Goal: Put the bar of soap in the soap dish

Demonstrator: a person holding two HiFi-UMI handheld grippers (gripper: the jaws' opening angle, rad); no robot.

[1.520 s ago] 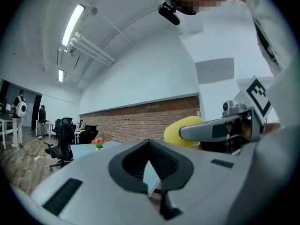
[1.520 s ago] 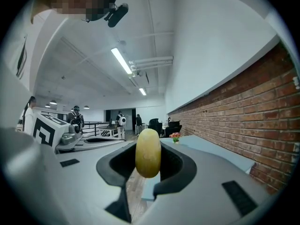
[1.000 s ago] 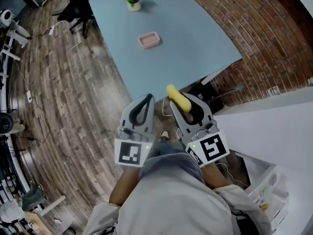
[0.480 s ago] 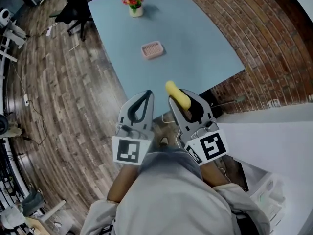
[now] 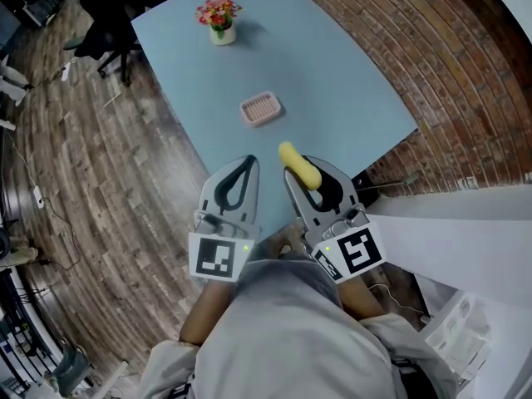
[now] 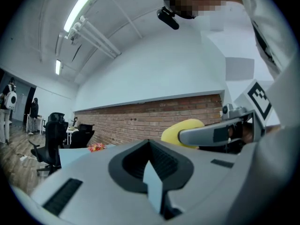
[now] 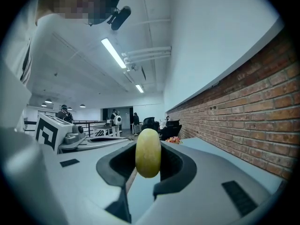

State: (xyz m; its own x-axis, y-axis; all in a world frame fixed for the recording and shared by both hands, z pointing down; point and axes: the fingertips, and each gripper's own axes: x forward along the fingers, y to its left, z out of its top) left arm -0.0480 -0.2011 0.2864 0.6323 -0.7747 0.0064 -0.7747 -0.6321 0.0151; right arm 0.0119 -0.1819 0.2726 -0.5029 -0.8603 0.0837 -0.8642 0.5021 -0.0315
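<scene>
Both grippers advanced nearer one soap dish (image 5: 260, 109). One soap bar (image 5: 299, 165) was clamped in right gripper (image 5: 306, 169), short of dish. Left gripper (image 5: 247, 164) jaws were together, empty. One flower pot (image 5: 219, 16) stood beyond dish.

The head camera looks steeply down past the person's chest onto the table (image 5: 349, 81). The left hand-held gripper (image 5: 247, 163) and right hand-held gripper (image 5: 303, 166) each carry a camera close behind the jaws, facing level across it (all three views catch the flowers (image 5: 218, 12)).
</scene>
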